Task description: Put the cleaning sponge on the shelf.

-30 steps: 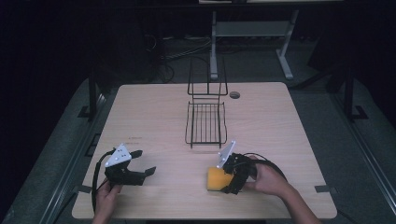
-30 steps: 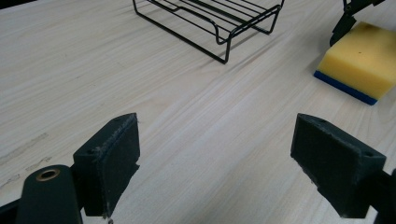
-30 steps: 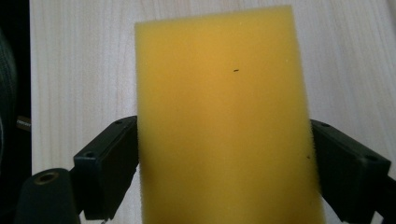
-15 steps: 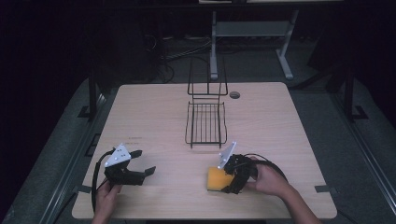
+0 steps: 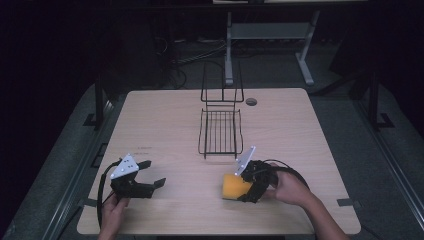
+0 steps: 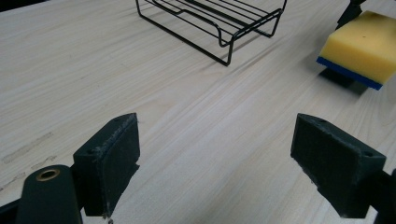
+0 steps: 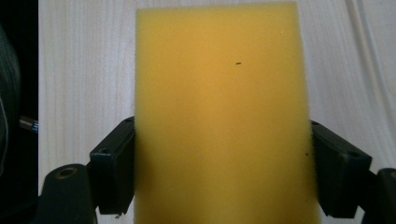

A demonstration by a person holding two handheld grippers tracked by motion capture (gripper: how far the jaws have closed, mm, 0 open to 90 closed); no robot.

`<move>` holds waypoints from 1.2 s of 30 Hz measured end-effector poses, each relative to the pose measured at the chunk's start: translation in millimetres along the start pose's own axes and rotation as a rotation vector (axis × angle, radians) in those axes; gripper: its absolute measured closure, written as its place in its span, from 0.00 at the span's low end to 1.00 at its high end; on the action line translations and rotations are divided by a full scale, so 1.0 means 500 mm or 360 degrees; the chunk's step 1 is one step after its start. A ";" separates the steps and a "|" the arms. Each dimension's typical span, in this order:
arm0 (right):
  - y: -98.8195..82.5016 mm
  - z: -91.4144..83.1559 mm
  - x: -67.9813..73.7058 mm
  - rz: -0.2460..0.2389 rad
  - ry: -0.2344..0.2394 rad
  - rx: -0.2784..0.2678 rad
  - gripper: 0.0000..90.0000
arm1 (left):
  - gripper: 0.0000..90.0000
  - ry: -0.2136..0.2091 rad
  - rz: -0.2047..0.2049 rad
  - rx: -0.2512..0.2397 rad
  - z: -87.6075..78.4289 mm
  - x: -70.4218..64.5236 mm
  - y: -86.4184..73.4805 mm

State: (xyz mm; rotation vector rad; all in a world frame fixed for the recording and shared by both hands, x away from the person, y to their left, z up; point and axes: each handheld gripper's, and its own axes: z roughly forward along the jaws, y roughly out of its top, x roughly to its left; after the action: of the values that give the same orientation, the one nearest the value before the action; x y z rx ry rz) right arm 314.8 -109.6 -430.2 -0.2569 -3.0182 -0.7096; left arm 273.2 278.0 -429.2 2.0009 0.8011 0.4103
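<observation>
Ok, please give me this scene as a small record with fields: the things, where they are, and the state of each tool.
held thing: yellow foam sponge with blue underside, lifted a little off the table, near its front edge
right tool: right tool, shut on the sponge, jaws on its two sides
left tool: left tool, open, nothing between its jaws, front left
other thing: black wire rack, centre of the table, beyond the sponge
surface: light wooden table
</observation>
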 end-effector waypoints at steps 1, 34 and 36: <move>0.001 -0.002 -0.001 -0.0008 -0.0003 -0.0001 0.24 | 0.17 0.0000 -0.0001 -0.0001 0.000 0.000 0.000; 0.051 -0.041 -0.044 -0.0027 -0.0003 -0.0012 0.24 | 0.17 0.0004 -0.0013 -0.0024 -0.002 0.005 0.001; 0.054 -0.042 -0.047 -0.0025 -0.0002 -0.0013 0.24 | 0.17 0.0004 -0.0012 -0.0024 -0.001 0.004 0.001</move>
State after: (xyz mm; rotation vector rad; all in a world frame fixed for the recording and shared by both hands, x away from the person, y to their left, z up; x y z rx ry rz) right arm 342.3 -98.8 -401.0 -0.2337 -3.0221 -0.7237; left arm 274.6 279.7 -428.3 1.9829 0.8046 0.4134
